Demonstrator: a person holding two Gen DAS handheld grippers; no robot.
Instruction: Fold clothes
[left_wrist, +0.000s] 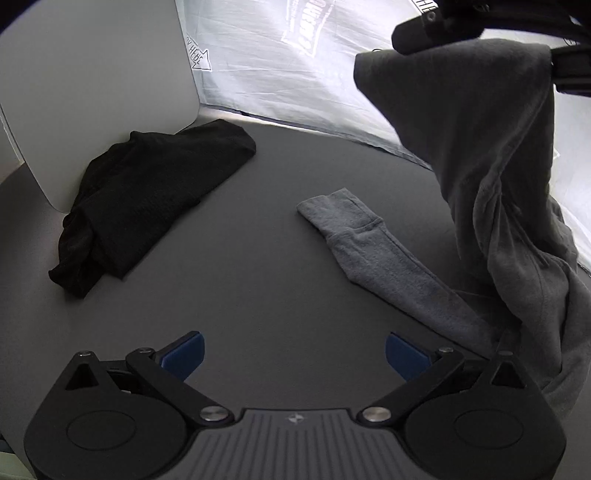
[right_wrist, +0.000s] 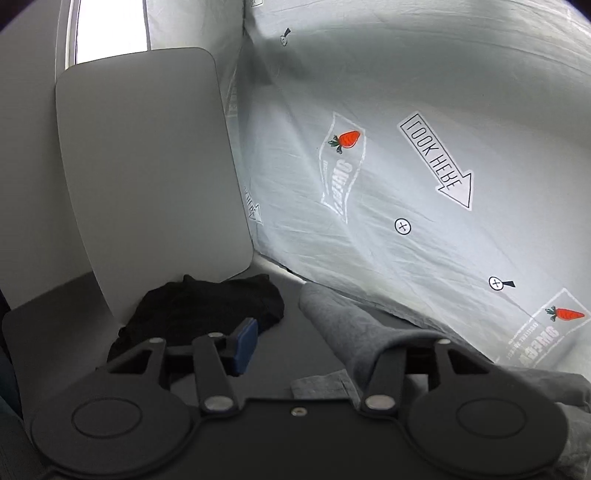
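Left hand-held gripper hangs with jaws apart over bare counter. Ahead-right of it, one grey sweatshirt sleeve lies flat; the rest dangles off the right hand-held gripper, whose jaws look spread, the cloth just draped over one. It could slide off. Black garment sits far-left.

grey garment, black garment, dark grey table, white sheet w/ orange carrot prints, blue pads.
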